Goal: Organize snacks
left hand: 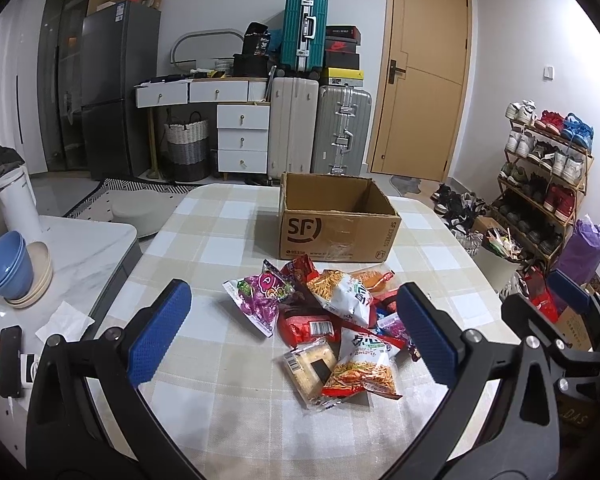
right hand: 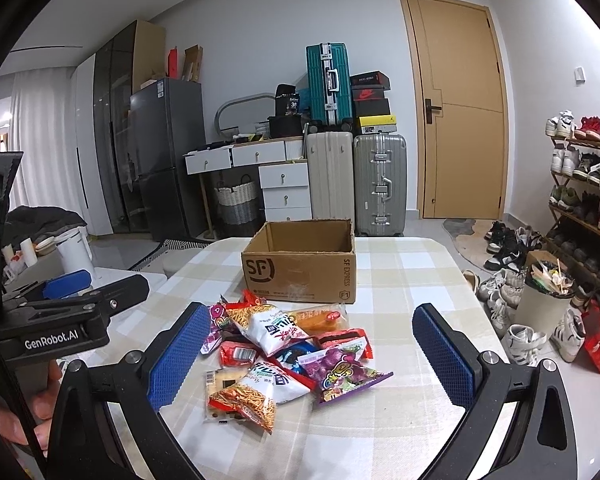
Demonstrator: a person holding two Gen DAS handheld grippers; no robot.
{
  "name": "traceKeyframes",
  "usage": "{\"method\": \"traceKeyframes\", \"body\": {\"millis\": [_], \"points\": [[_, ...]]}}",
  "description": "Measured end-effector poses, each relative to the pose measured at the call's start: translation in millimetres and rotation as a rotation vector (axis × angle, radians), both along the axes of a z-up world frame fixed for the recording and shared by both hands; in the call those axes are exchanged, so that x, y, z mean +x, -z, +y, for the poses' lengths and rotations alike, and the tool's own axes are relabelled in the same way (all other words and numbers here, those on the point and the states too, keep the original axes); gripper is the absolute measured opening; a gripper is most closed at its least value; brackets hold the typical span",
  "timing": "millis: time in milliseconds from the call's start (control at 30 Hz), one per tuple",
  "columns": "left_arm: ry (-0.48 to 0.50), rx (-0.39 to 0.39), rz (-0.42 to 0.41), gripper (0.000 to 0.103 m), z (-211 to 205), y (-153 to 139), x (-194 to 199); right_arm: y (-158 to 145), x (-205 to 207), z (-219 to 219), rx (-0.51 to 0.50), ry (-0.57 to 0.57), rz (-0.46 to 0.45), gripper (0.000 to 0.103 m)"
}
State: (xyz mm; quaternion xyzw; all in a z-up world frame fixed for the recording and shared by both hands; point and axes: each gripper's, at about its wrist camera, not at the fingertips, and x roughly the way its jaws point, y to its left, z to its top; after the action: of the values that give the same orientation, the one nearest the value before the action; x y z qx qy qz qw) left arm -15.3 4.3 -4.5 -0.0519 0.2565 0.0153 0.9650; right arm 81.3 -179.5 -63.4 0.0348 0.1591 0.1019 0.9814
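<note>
Fingers (left hand: 160, 336) spread above snack pile (left hand: 324, 320), box (left hand: 336, 220) behind.

Heaped snack packets (left hand: 332, 320) (right hand: 284, 356) lie before an open, upright cardboard box (left hand: 336, 224) (right hand: 300, 272)

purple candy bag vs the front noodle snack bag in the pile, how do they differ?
Colour: the purple candy bag is purple with cartoon print; the front noodle snack bag is white and red with a noodle picture.
Position: in the right wrist view the candy bag lies at the pile's right edge, the noodle bag at its front left.
Support: the noodle bag partly overlaps a clear-wrapped biscuit pack; the candy bag's outer corner rests on the tablecloth.
Shared: both sealed, neither gripped.
</note>
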Motion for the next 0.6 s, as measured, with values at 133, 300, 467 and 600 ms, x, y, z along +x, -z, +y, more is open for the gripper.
{"method": "traceKeyframes", "body": {"millis": [133, 300, 467, 600], "points": [[-0.013, -0.004, 0.013, 0.102, 5, 2, 1, 2, 0, -1, 0.004, -0.004, 0.004, 0.103], [-0.012, -0.005, 0.031, 0.102, 7, 6, 4, 4, 3, -1, 0.008, -0.012, 0.015, 0.103], [-0.006, -0.004, 0.047, 0.102, 7, 9, 7, 7, 5, -2, 0.007, 0.003, 0.022, 0.103], [-0.007, -0.007, 0.066, 0.102, 7, 13, 12, 9, 7, -4, 0.023, 0.004, 0.037, 0.103]]}}
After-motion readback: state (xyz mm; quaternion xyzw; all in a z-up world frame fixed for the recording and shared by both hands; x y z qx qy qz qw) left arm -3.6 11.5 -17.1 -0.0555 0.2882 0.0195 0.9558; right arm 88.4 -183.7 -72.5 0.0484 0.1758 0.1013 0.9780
